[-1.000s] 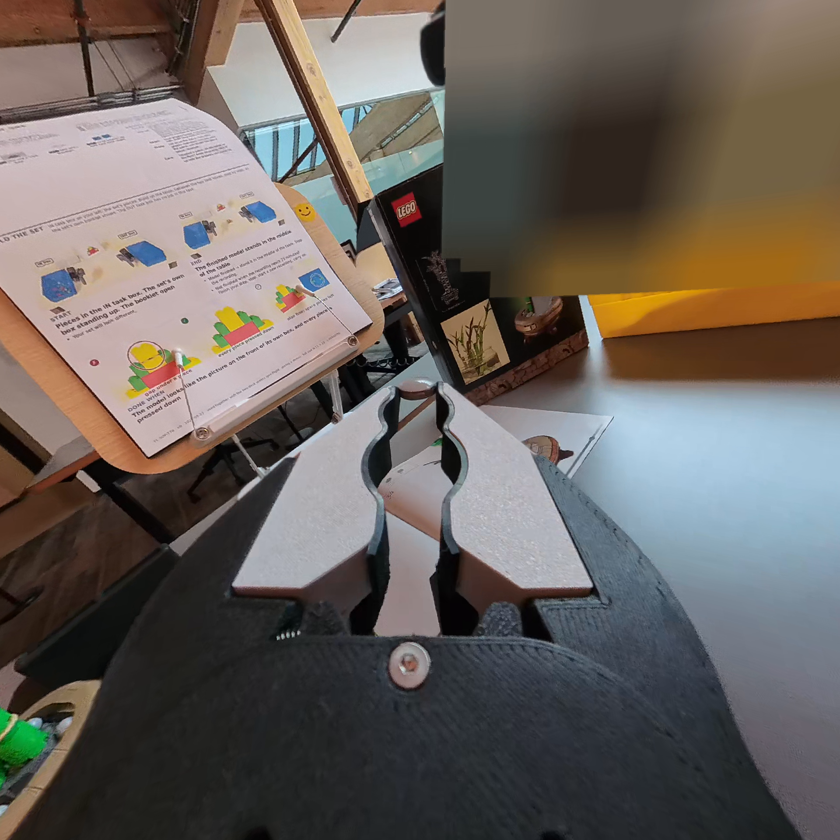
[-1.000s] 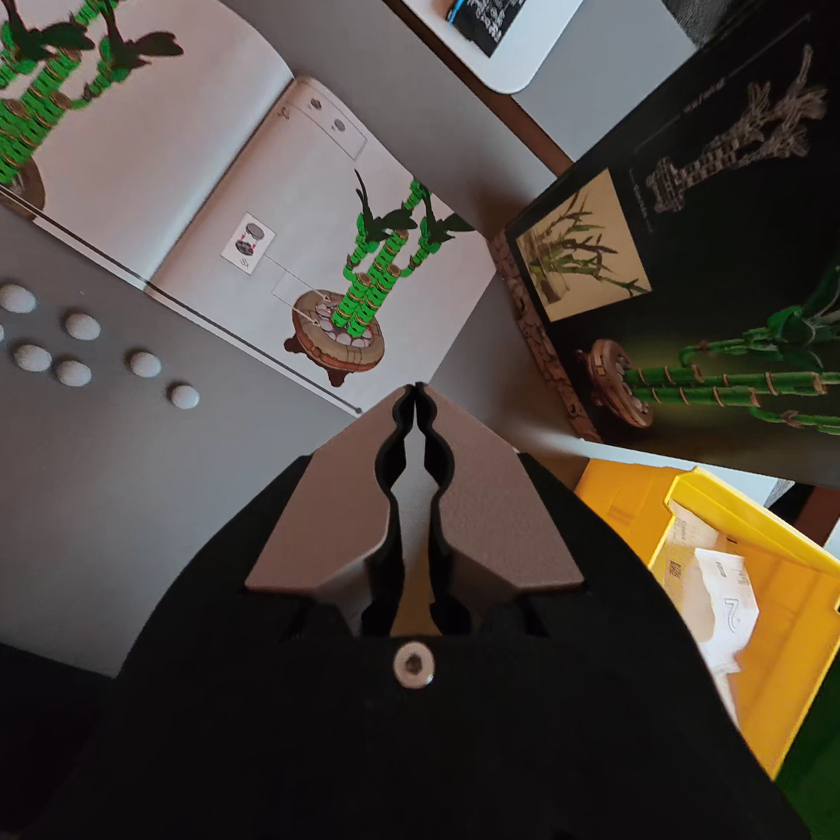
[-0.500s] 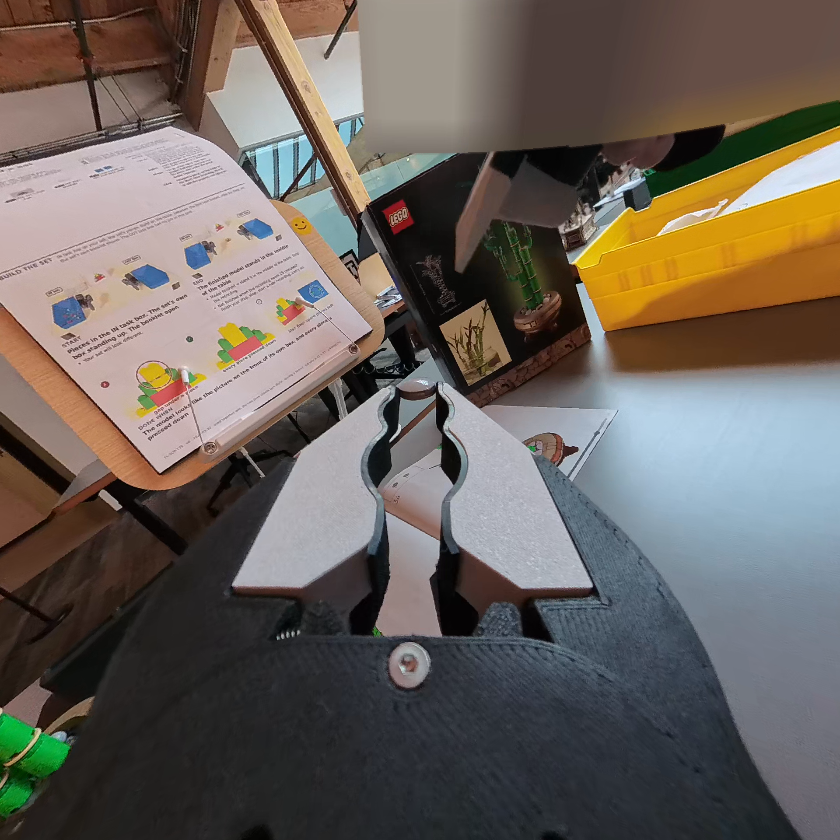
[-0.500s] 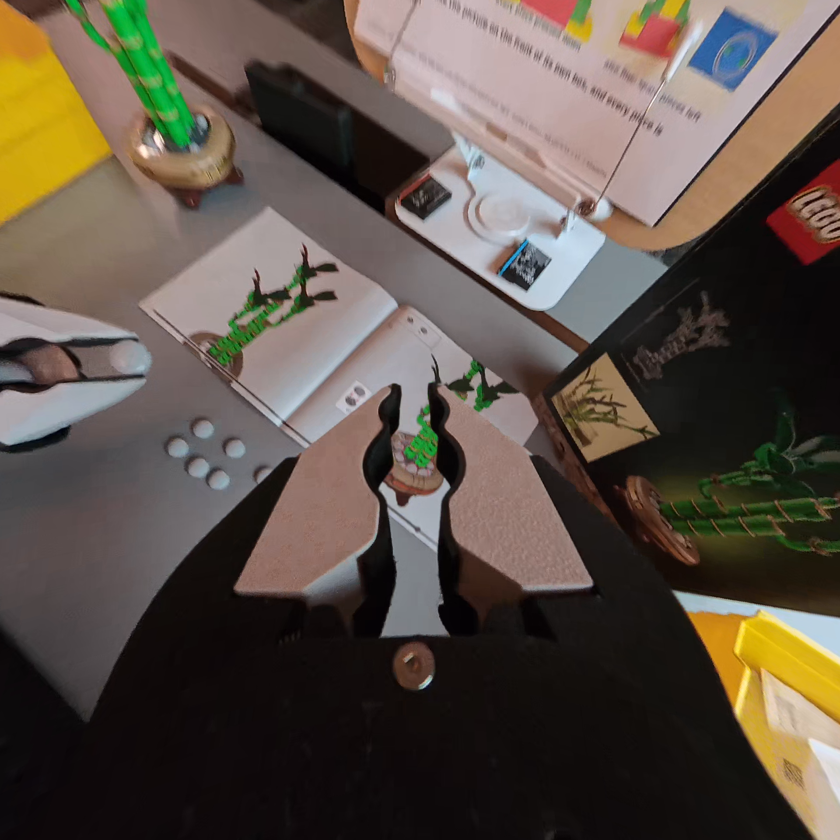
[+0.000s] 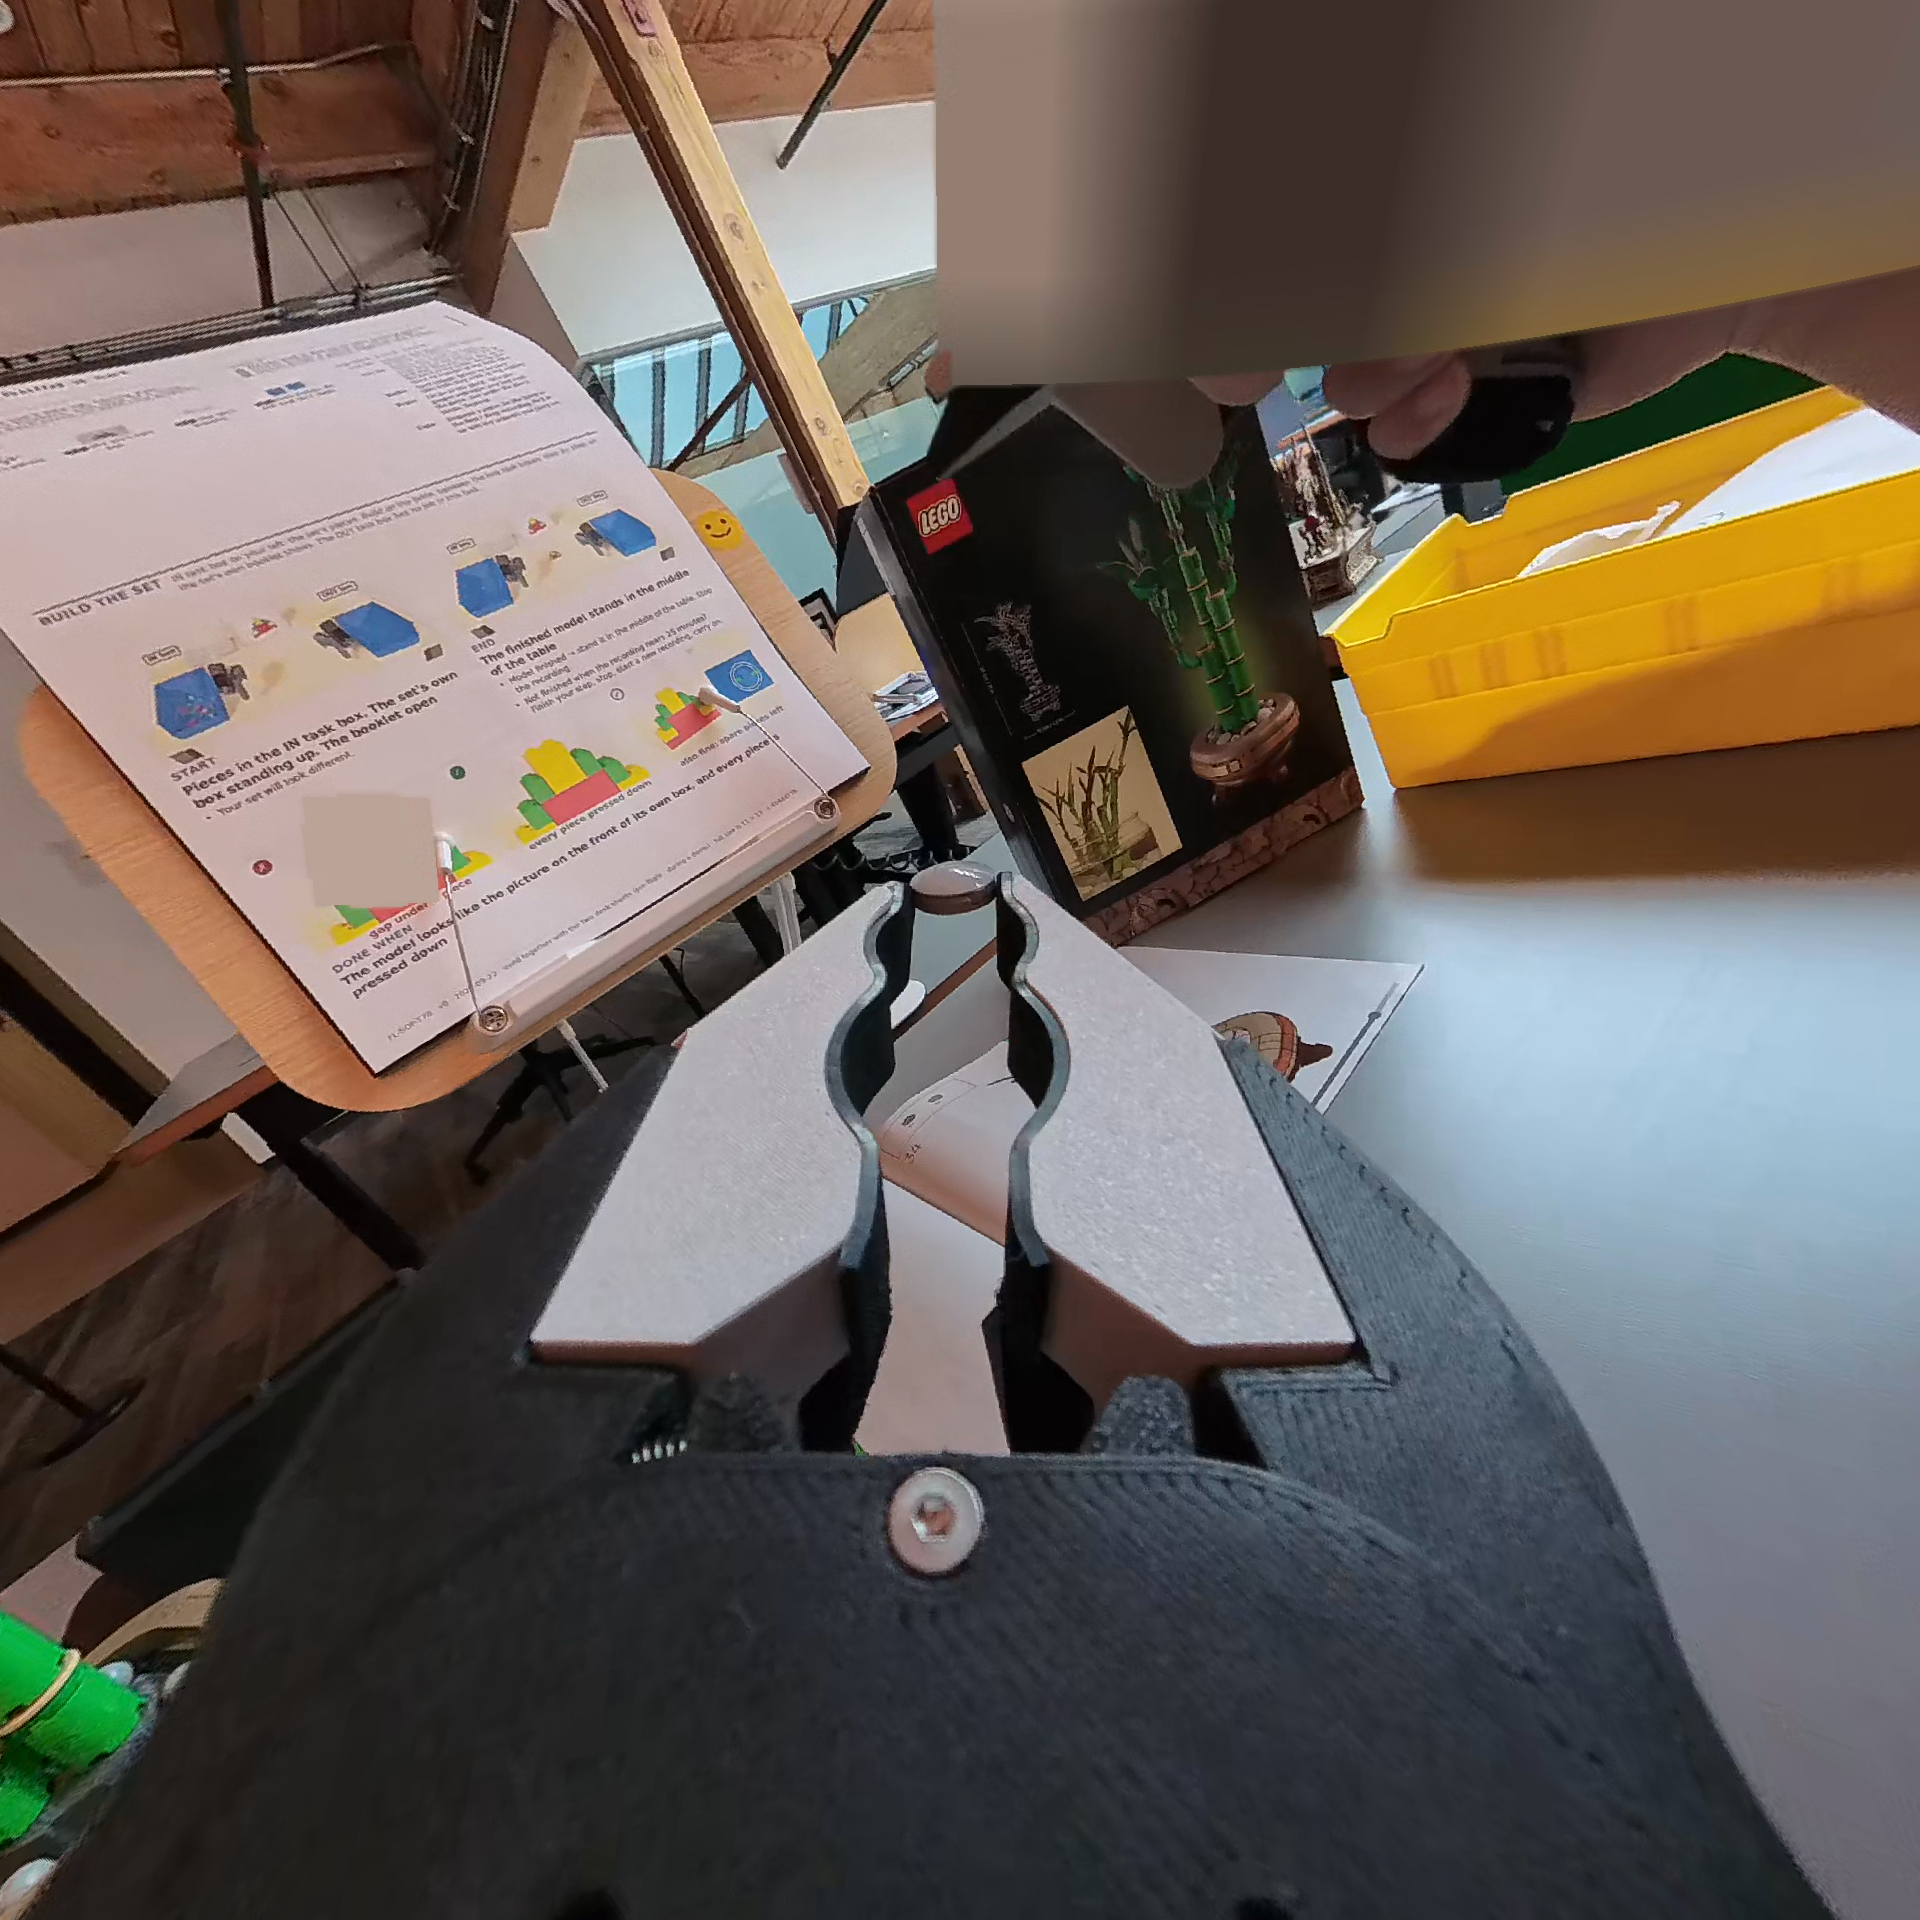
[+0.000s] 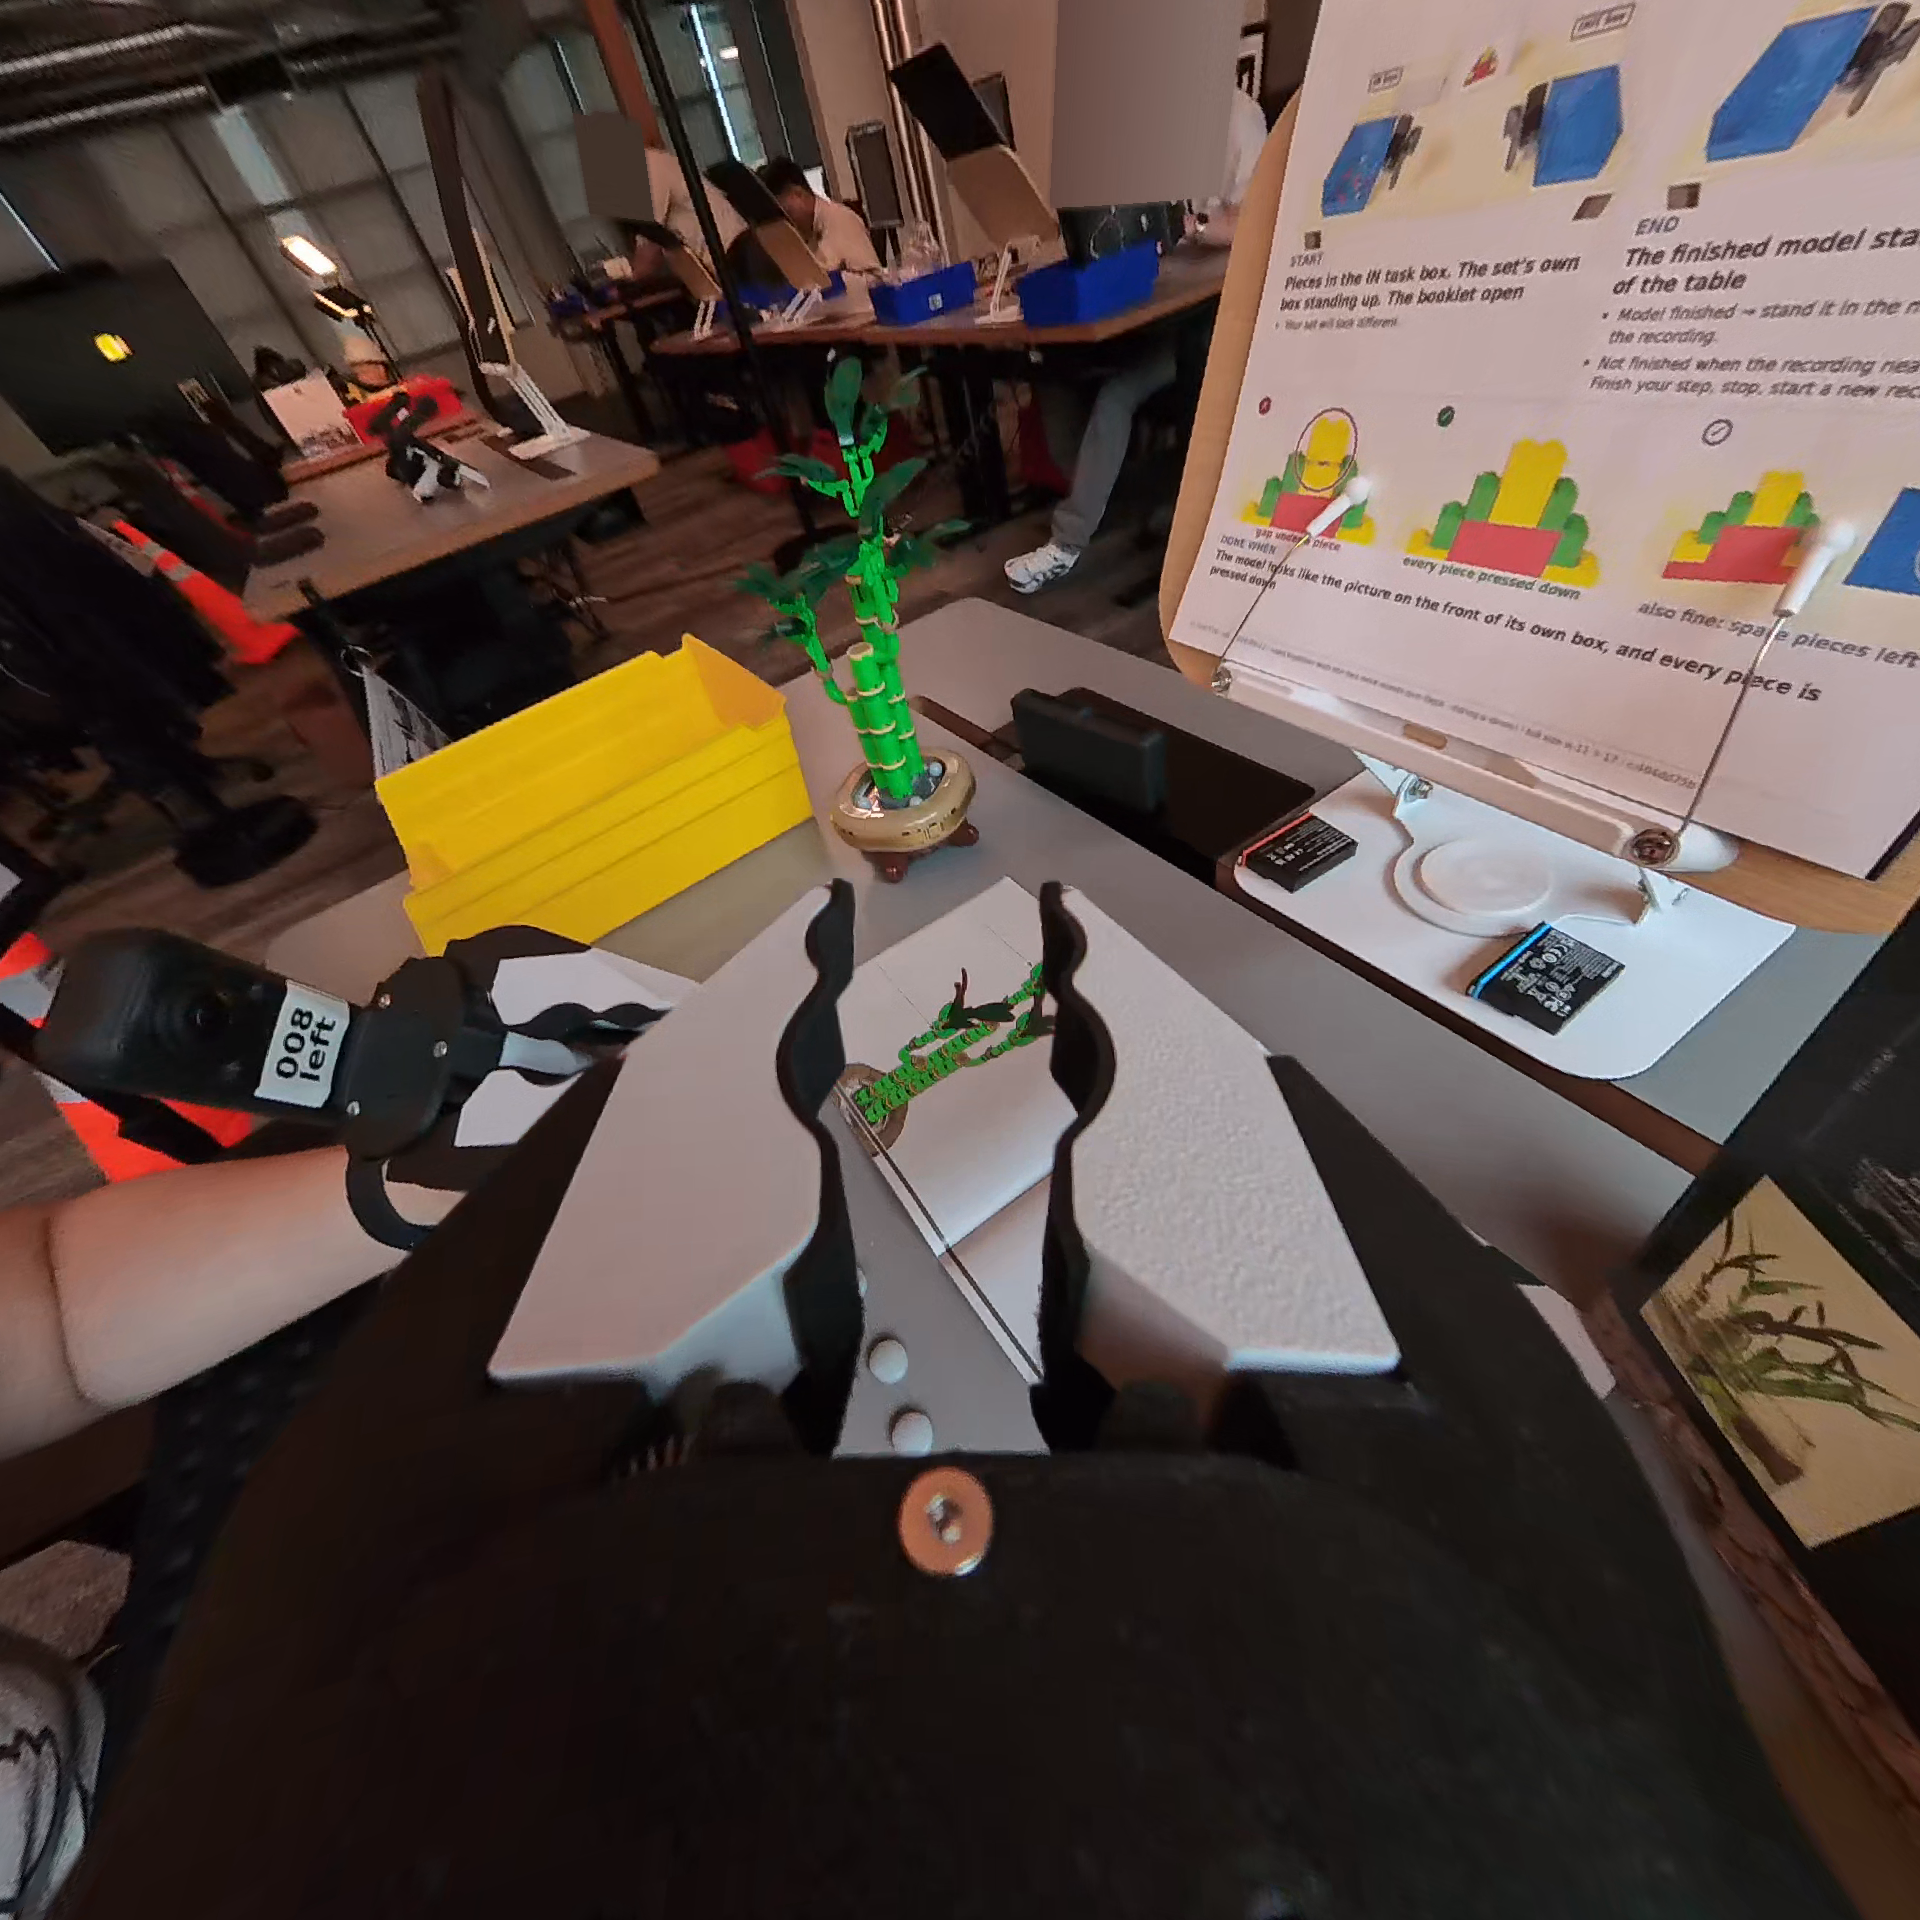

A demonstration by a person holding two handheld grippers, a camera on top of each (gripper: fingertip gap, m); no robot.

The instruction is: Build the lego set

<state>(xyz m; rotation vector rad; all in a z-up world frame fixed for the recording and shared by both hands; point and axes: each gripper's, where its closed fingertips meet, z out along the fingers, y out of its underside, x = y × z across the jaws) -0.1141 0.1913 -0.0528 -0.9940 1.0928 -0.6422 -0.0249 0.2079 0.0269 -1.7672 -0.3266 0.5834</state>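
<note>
My left gripper (image 5: 954, 896) is shut on a small round pale stud piece (image 5: 951, 885), pinched at the fingertips and held above the grey table (image 5: 1621, 1143). The green bamboo model (image 6: 875, 665) stands upright in its tan pot (image 6: 906, 812) at the far side of the table, next to the open booklet (image 6: 966, 1101). Its green stalks also show at the bottom left of the left wrist view (image 5: 52, 1704). My right gripper (image 6: 943, 906) is open and empty over the booklet. The left gripper (image 6: 566, 1039) shows at its left. Two loose white studs (image 6: 900, 1392) lie on the table below my right fingers.
Stacked yellow bins (image 6: 592, 790) stand left of the model, and another yellow bin (image 5: 1621, 644) stands beside the upright set box (image 5: 1122, 665). An instruction sheet on a wooden stand (image 6: 1558, 416) rises at the right, over a white base with two batteries (image 6: 1543, 977). The grippers' ends are close to 12 cm from one another.
My right gripper swung up from facing down at the booklet to facing across the table, and its fingers opened wide. My left gripper kept the stud and barely moved.
</note>
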